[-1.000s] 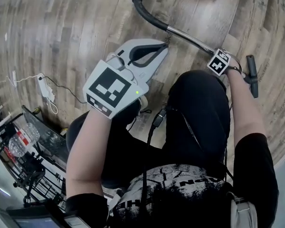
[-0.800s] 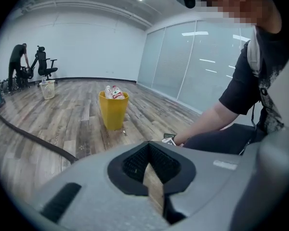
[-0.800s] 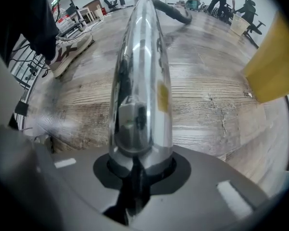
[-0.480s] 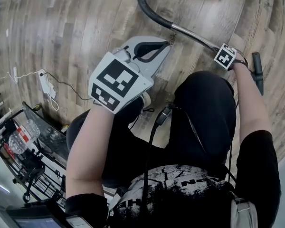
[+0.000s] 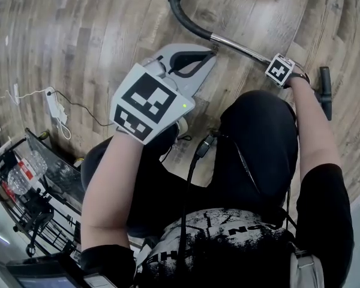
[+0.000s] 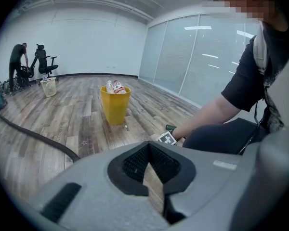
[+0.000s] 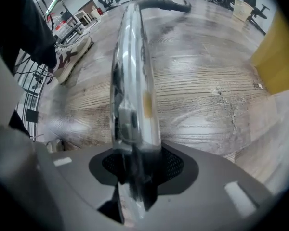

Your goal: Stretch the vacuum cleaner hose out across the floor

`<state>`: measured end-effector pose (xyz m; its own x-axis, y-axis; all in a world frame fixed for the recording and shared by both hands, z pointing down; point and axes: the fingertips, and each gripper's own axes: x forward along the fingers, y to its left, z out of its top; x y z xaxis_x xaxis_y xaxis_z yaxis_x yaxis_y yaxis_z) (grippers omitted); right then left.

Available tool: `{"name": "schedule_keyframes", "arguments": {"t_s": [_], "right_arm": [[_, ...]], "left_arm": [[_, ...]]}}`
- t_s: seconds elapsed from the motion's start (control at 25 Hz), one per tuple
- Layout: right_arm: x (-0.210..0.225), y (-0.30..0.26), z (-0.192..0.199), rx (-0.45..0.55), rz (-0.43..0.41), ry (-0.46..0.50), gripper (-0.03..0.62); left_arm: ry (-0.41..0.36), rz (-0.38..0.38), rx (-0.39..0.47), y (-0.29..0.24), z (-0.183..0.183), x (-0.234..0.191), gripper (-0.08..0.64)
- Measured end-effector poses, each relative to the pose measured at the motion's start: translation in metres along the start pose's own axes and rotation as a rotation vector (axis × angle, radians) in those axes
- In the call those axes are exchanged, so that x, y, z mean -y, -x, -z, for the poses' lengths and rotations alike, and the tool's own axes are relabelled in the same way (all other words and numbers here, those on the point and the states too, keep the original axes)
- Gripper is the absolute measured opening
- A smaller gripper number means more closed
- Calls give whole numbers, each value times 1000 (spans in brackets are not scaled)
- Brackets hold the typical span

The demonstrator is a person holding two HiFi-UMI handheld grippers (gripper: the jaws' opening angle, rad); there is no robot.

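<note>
head view, from the left: a white adapter (image 5: pixel 53 102) with its cord lies on the wooden floor (image 5: pixel 96 35), above a wire rack (image 5: pixel 54 179) in the lower left corner. the left tool (image 5: pixel 209 57) hangs over the floor ahead of the person's lap, its jaws together with nothing in them. its own view shows the tips closed and only floorboards past them. the black vacuum cleaner hose (image 5: pixel 181 14) lies on the floor, curving from the top edge down into a chrome tube (image 5: pixel 237 44), which runs rightward under the right tool (image 5: pixel 280 71). that tool points steeply down over the tube. its jaws have just been opening and the tube stands between them, though through the blur it seems, rather than is sure, that the pads no longer press on it. a black bar (image 5: pixel 326 95) lies on the floor just right of that tool. left gripper view shows the hose trailing away leftward across the floor, with a yellow bin (image 6: pixel 114 105) standing well apart from it.
</note>
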<state>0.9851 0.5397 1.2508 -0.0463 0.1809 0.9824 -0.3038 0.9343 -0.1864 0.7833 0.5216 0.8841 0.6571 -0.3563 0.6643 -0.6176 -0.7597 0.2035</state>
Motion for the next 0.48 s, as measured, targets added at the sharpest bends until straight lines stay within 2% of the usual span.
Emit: {"name": "schedule_keyframes", "arguments": {"t_s": [0.08, 0.24, 0.32, 0.48], "right_arm": [[-6, 0, -4, 38, -42, -28, 183], [-7, 3, 4, 0, -45, -67, 238], [-9, 5, 4, -6, -38, -70, 247], [-14, 2, -6, 48, -59, -79, 255]], "left_arm": [[1, 1, 1, 0, 0, 1, 0], [1, 0, -6, 2, 0, 0, 0], [3, 2, -5, 2, -1, 1, 0], [-2, 10, -11, 1, 0, 1, 0]]}}
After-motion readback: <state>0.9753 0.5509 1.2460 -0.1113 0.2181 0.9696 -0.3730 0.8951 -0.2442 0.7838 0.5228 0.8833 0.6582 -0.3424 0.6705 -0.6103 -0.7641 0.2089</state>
